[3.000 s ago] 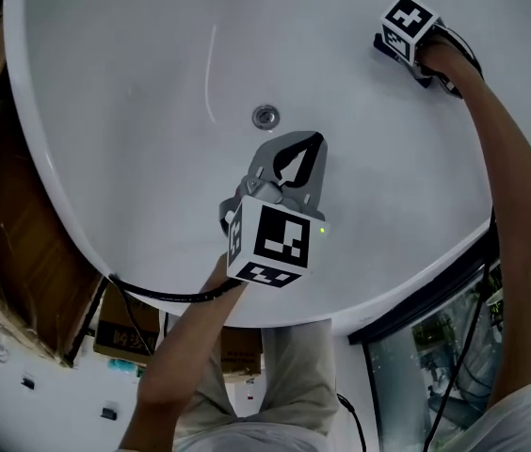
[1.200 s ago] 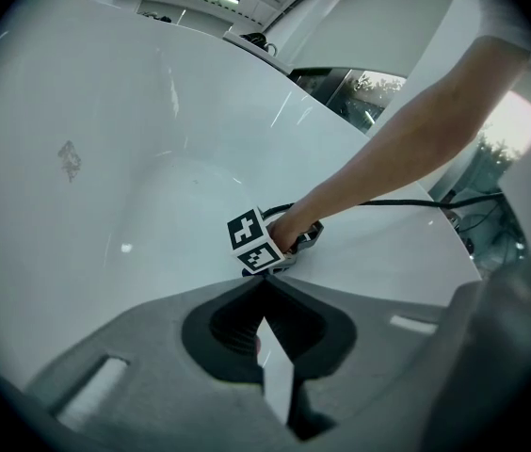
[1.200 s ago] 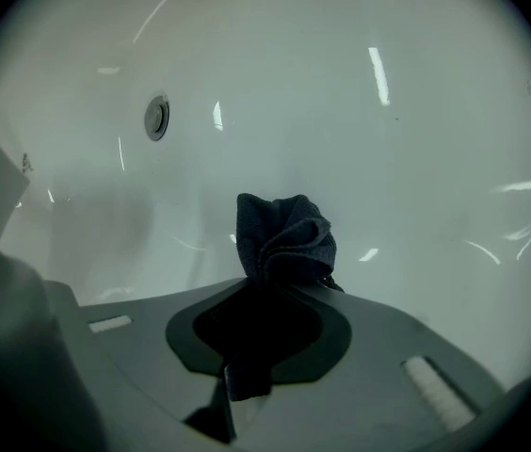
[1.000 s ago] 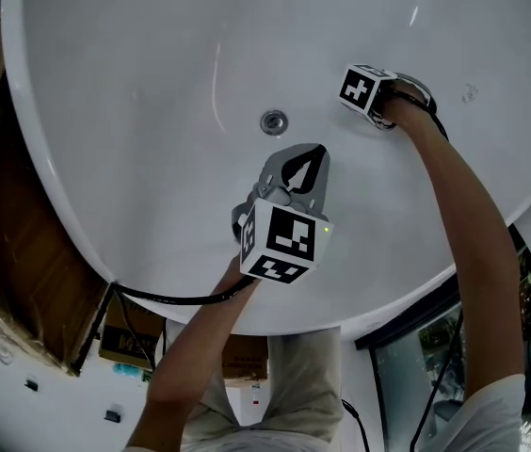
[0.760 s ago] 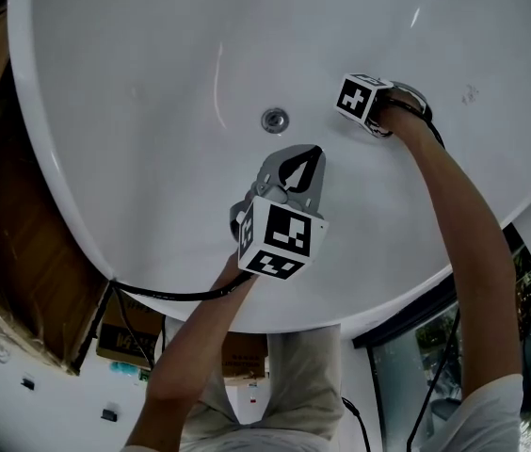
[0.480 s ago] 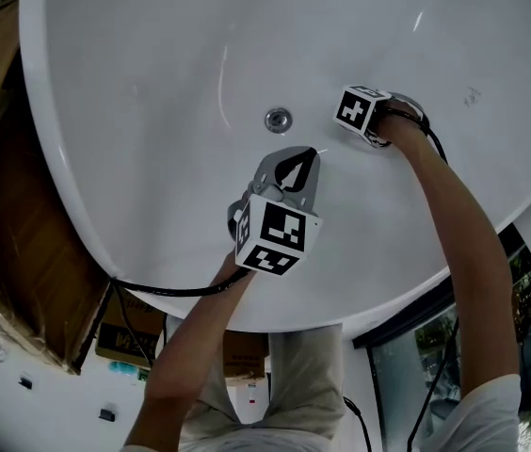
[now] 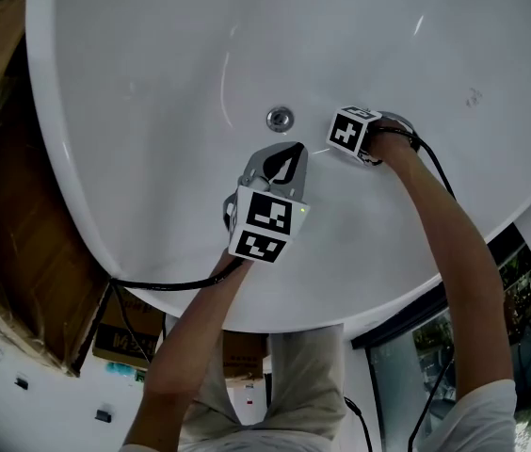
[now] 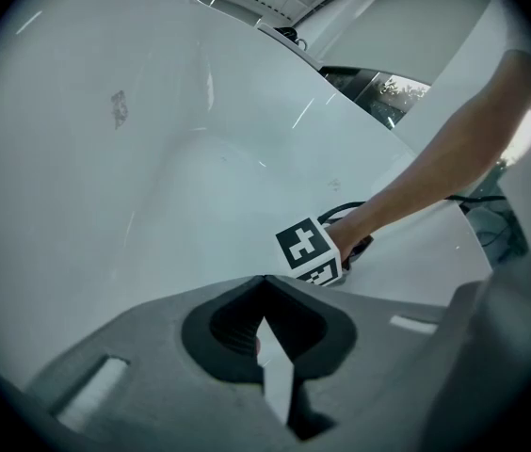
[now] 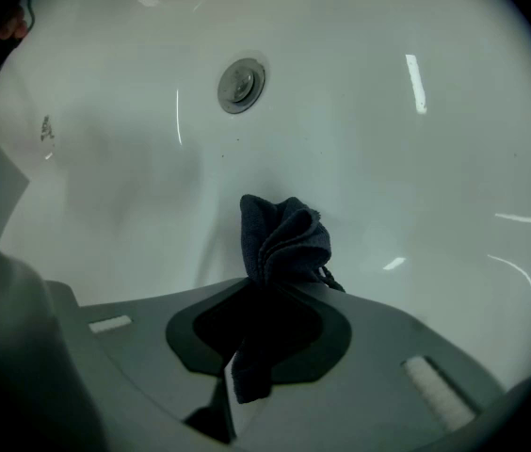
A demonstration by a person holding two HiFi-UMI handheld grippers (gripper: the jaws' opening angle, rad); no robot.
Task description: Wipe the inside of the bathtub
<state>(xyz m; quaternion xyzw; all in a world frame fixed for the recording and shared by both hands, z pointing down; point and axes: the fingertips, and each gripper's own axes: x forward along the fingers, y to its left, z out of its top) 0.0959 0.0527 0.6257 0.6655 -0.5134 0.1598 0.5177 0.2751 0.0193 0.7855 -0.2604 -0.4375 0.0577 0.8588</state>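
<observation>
The white bathtub (image 7: pixel 152 45) fills the head view, its round metal drain (image 7: pixel 281 118) near the middle. My right gripper (image 9: pixel 275 285) is shut on a dark bunched cloth (image 9: pixel 286 236), which presses on the tub floor just short of the drain (image 9: pixel 241 84). In the head view only its marker cube (image 7: pixel 350 130) and the hand behind it show, right of the drain. My left gripper (image 7: pixel 294 151) hovers over the tub floor below the drain, jaws shut with nothing between them. In the left gripper view its tips (image 8: pixel 265 285) meet, with the right gripper's cube (image 8: pixel 308 252) beyond.
Brown cardboard (image 7: pixel 2 205) lies outside the tub's left rim. A black cable (image 7: pixel 167 290) runs over the near rim to the left gripper. A dark-framed glass pane (image 7: pixel 520 281) stands at the lower right. A small mark (image 7: pixel 474 95) shows on the tub's right wall.
The right gripper has slid the cloth from the tub's far right wall leftwards to beside the drain. The left gripper has drifted slightly left and stays shut.
</observation>
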